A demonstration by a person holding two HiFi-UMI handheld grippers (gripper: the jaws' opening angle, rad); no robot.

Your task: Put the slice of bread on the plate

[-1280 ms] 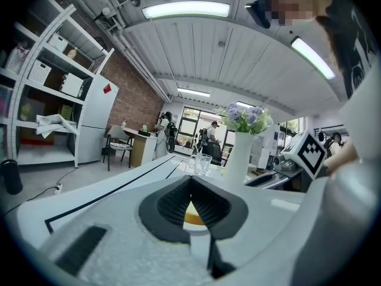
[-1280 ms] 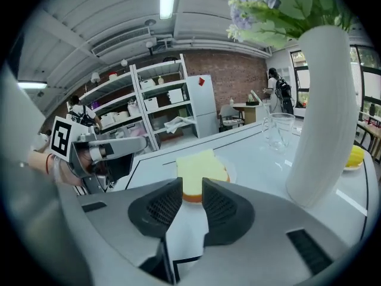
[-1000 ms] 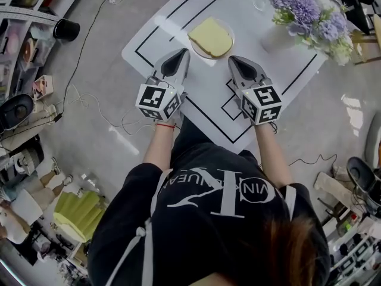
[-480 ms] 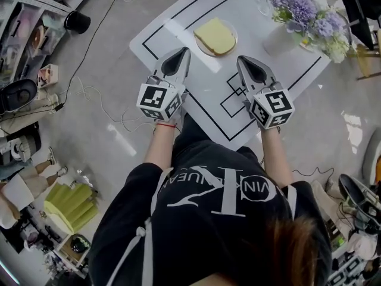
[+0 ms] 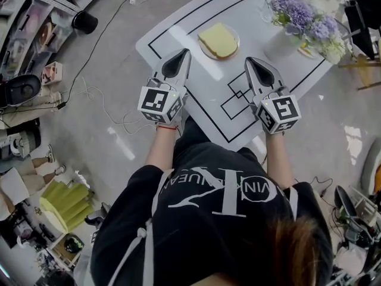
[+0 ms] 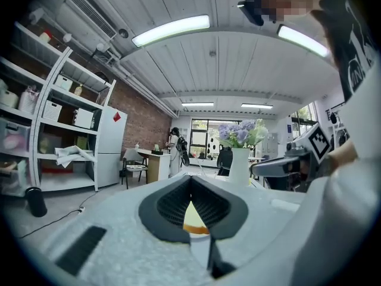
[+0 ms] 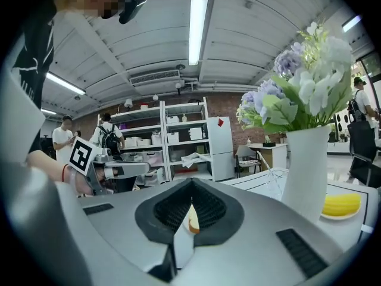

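The slice of bread [image 5: 218, 40] lies flat on a small round plate [image 5: 237, 39] on the white table [image 5: 178, 24]. My left gripper [image 5: 185, 52] hovers near the table's front edge, left of the plate, shut and empty. On the other side of the plate, my right gripper [image 5: 249, 60] is shut and empty too. Neither touches the bread. Through the hollow behind the shut tips of the left gripper [image 6: 191, 177], the left gripper view shows the bread [image 6: 193, 216] low ahead. From the right gripper [image 7: 191, 182], a sliver of bread [image 7: 193, 219] shows.
A white vase of purple and white flowers [image 5: 303, 18] stands at the table's far right, with a small dish [image 7: 341, 206] holding something yellow beside it. Shelves, cables and a black pot [image 5: 85, 21] are on the floor at left. People stand in the background.
Both grippers have lifted a little above the table and stayed shut. The bread has not moved on its plate.
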